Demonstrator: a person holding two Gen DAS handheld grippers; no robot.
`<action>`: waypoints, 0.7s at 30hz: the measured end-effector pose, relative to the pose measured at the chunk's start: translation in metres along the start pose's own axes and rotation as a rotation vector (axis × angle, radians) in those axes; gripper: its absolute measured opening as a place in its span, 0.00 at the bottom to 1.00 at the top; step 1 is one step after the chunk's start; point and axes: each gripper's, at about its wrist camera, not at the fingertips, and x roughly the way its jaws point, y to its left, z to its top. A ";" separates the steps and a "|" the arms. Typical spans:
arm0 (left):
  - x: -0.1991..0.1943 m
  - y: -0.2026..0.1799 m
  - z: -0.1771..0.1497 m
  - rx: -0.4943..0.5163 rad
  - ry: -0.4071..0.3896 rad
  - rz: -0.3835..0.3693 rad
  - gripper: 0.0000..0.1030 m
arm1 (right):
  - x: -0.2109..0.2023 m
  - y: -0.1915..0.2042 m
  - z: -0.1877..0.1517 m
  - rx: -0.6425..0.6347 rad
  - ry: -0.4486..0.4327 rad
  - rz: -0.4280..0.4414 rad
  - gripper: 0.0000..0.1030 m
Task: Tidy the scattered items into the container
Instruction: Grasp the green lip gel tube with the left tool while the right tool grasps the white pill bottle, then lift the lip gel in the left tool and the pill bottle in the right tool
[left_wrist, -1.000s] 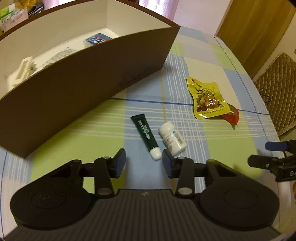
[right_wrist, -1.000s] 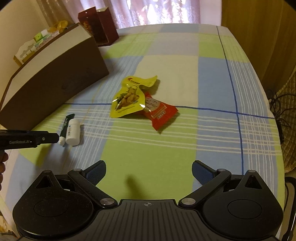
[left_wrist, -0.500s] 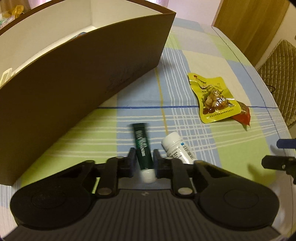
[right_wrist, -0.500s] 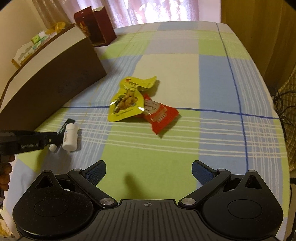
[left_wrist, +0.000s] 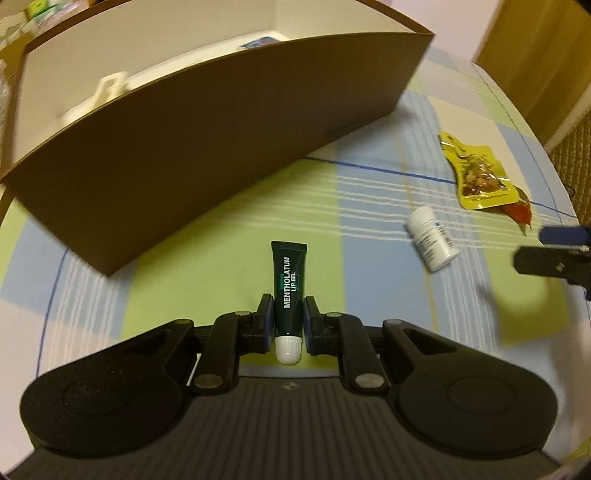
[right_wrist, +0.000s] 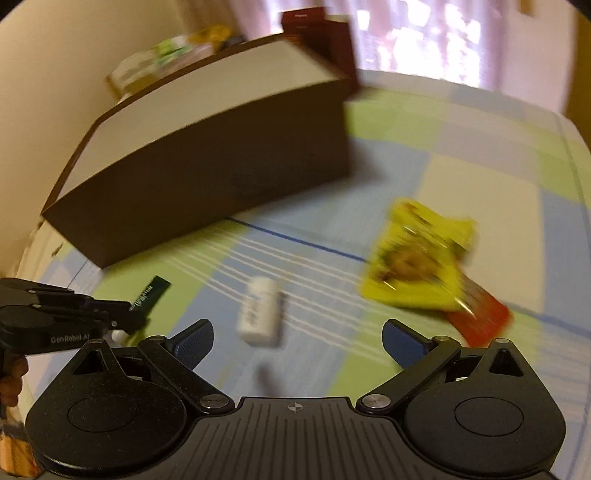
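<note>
Lip gel (left_wrist: 289, 280) clamped in left claw (left_wrist: 289, 320) near the cap, nozzle back, so it can clear the box (left_wrist: 207, 147) wall at 11 o'clock. Right claw (right_wrist: 297, 341) spread wide, lined up on bottle (right_wrist: 260, 312). Packets (right_wrist: 417, 258) at 1 o'clock. Checked cloth worktop (left_wrist: 369, 206), dim curtained room.

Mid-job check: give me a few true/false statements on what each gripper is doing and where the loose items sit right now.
1. The left gripper is shut on the Mentholatum lip gel tube. True.
2. The right gripper holds the white pill bottle. False: its jaws are open and empty, and the bottle lies on the tablecloth.
3. The yellow snack pouch overlaps a red packet. True.
4. The brown box is closed with a lid. False: it is open-topped, with items inside.
5. The lip gel tube is inside the box. False: it is outside, in front of it.
</note>
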 end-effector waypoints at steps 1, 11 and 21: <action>-0.001 0.003 -0.001 -0.012 0.001 0.006 0.12 | 0.006 0.005 0.004 -0.019 0.012 0.008 0.73; -0.014 0.035 -0.012 -0.096 -0.010 0.061 0.12 | 0.047 0.022 0.016 -0.066 0.086 -0.024 0.54; -0.012 0.037 -0.007 -0.097 0.003 0.079 0.13 | 0.035 0.027 -0.012 -0.189 0.101 -0.038 0.29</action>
